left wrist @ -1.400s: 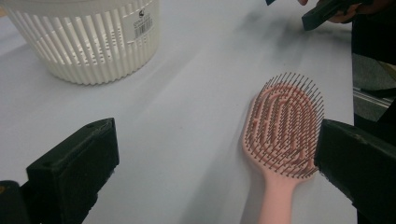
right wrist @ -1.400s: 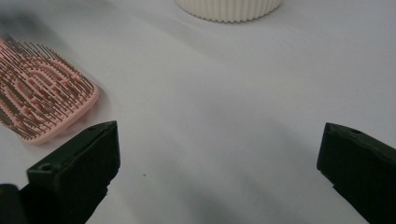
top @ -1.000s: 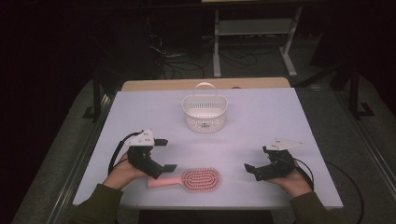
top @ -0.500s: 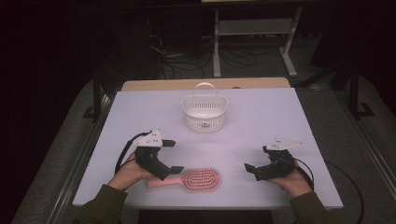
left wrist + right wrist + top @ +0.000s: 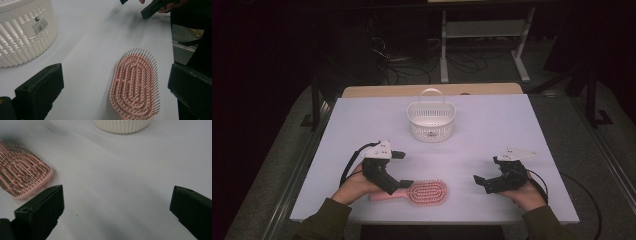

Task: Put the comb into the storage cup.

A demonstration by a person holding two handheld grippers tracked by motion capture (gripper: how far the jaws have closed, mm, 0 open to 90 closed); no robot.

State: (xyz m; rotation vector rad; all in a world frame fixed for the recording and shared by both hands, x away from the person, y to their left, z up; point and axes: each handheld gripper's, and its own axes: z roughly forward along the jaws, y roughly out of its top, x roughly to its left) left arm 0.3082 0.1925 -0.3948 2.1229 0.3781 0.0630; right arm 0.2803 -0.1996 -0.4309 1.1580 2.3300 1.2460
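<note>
Hovering wide-jawed over the pink hairbrush [image 5: 424, 192] at lower centre, the left gripper [image 5: 398, 171] risks skidding it; right gripper [image 5: 486, 181] gapes too

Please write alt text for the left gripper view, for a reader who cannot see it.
A pink hairbrush lies bristles up on a white table, between the two wide-open black jaws of the left tool. A white slotted basket stands at upper left.

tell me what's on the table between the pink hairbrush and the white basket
Nothing: in the high view the stretch of table between the pink hairbrush and the white basket is bare.
</note>
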